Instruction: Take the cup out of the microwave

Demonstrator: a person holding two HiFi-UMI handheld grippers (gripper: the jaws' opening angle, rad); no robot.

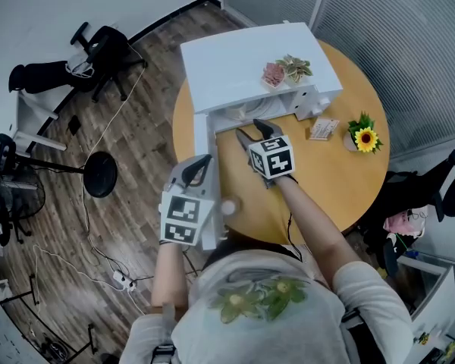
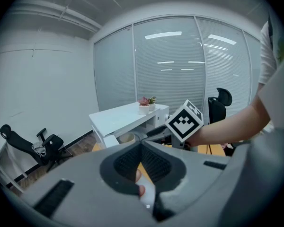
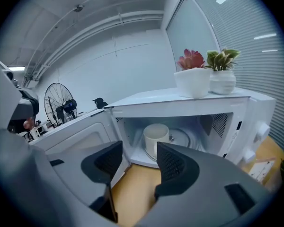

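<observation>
The white microwave (image 1: pixel 235 63) stands on a round wooden table (image 1: pixel 341 180) with its door (image 1: pixel 203 135) swung open to the left. In the right gripper view a pale cup (image 3: pixel 156 138) stands upright on the turntable inside. My right gripper (image 3: pixel 139 162) is open just outside the opening, with the cup framed between its jaws but still apart from them; from the head view it (image 1: pixel 252 131) points into the cavity. My left gripper (image 1: pixel 201 161) hovers by the door's outer end, jaws shut (image 2: pixel 141 150) on nothing.
Two small potted plants (image 1: pixel 287 70) sit on top of the microwave. To its right on the table are a small card (image 1: pixel 322 130) and a sunflower pot (image 1: pixel 364 136). Office chairs (image 1: pixel 98 51), a fan (image 1: pixel 98 173) and cables occupy the floor at left.
</observation>
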